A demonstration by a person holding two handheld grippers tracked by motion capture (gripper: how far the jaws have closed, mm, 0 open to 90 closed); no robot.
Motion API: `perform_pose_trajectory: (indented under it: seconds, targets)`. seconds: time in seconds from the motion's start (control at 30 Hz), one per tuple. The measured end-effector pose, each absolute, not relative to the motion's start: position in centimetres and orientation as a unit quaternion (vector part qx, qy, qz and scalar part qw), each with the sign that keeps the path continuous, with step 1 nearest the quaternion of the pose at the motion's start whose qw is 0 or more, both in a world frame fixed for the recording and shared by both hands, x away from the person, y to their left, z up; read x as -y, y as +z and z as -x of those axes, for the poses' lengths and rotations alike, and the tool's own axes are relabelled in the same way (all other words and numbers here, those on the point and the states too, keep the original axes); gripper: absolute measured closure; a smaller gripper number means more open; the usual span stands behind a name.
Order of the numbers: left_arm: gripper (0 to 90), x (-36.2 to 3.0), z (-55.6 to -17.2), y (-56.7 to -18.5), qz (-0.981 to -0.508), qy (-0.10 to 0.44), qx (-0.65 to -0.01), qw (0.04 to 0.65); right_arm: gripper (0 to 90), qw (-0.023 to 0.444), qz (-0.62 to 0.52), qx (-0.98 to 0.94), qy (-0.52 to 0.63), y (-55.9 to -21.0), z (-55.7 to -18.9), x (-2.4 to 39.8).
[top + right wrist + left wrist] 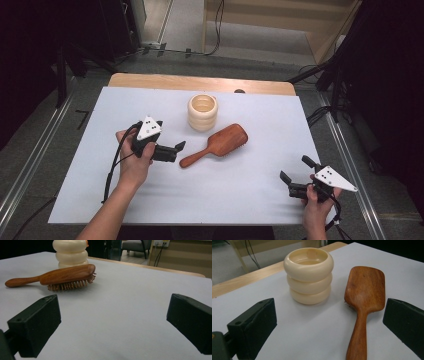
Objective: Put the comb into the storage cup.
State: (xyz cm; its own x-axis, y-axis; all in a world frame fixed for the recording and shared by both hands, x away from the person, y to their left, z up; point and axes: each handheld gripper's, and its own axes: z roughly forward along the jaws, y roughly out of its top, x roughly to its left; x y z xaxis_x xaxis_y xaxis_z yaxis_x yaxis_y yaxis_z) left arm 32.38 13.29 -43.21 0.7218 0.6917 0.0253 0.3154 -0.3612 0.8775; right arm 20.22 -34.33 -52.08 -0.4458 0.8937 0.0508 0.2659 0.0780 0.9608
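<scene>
A wooden paddle hairbrush [216, 145] lies bristles down in the middle of the white sheet, its handle pointing toward my left gripper [177, 151]. That gripper is open and just left of the handle end. In the left gripper view the brush [364, 287] runs up between the spread jaws, nearer the right one, with the left gripper [329, 308] holding nothing. A cream ribbed cup [203, 112] stands upright behind the brush; it is also the cup [308, 275] left of the paddle. My right gripper [295, 169] is open near the front right corner, well away from the brush [65, 275] and cup [70, 253]. The right gripper [114, 302] is empty.
The white sheet [250, 200] covers a wooden table whose bare edge [200, 82] shows at the back. Metal floor rails [30, 165] run along both sides. Cables and dark stands [330, 75] sit beyond the table, and a chair [132, 245] stands far off.
</scene>
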Motion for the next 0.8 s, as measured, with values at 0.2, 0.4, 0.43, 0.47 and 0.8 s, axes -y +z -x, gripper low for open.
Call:
perform_pose_trajectory:
  seconds: [0.2,0.4,0.43,0.47,0.8]
  targets:
    - [0.0,-11.9,-33.1,-43.3,-0.808,0.193,-0.31,0.462,0.0,0.297,-0.432,-0.671,0.524,-52.1,-20.2,34.3]
    - [0.0,-10.5,-34.0,-43.4,-0.81,0.18,-0.317,0.459,0.0,0.295,-0.43,-0.671,0.527,-52.1,-20.3,34.4]
    - [0.0,-10.2,-34.1,-43.5,-0.813,0.177,-0.315,0.456,0.0,0.295,-0.43,-0.671,0.528,-52.1,-20.3,34.4]
    - [0.0,-9.9,-34.2,-43.5,-0.816,0.176,-0.314,0.453,0.0,0.295,-0.43,-0.67,0.528,-52.1,-20.3,34.4]
    - [0.0,-7.4,-34.9,-44.1,-0.837,0.157,-0.295,0.434,0.0,0.272,-0.415,-0.688,0.53,-52.1,-20.6,34.4]
